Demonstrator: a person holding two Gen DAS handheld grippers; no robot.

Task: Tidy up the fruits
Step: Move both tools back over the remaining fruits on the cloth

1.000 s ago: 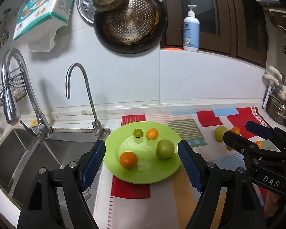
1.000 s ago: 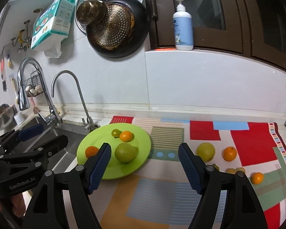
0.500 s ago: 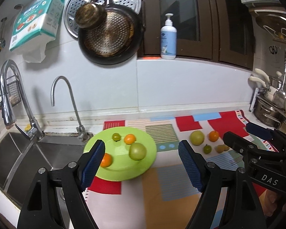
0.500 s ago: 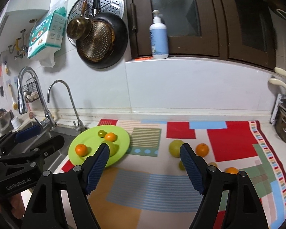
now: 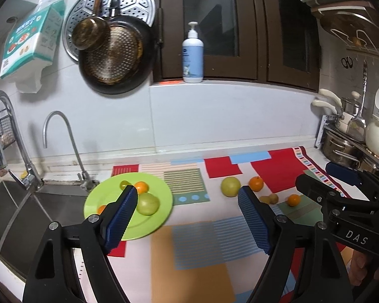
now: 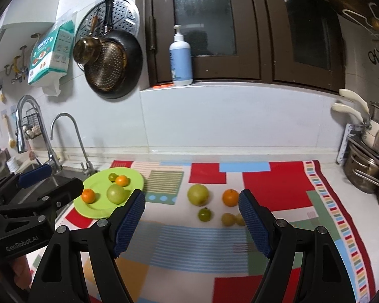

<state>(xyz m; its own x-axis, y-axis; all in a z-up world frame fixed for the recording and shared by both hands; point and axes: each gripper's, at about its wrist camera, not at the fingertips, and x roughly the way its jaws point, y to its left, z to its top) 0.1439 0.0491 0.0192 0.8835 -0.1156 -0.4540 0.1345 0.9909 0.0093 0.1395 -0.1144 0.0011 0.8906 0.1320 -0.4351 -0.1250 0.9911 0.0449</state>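
Plate (image 6: 135,180) beside sink (image 5: 25,212) | fruits (image 6: 198,195) loose on mat (image 6: 265,176) | small yellowish pair, perhaps touching

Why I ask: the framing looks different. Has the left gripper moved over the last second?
Yes. The left gripper has pulled back and swung right: the green plate, earlier centred between its fingers, now sits smaller behind its left finger.

Even indoor light from above, dark glass beyond the tools, black fisheye corners bending the edges, slight blur on the patterned mat (image 6: 204,237) below the tools
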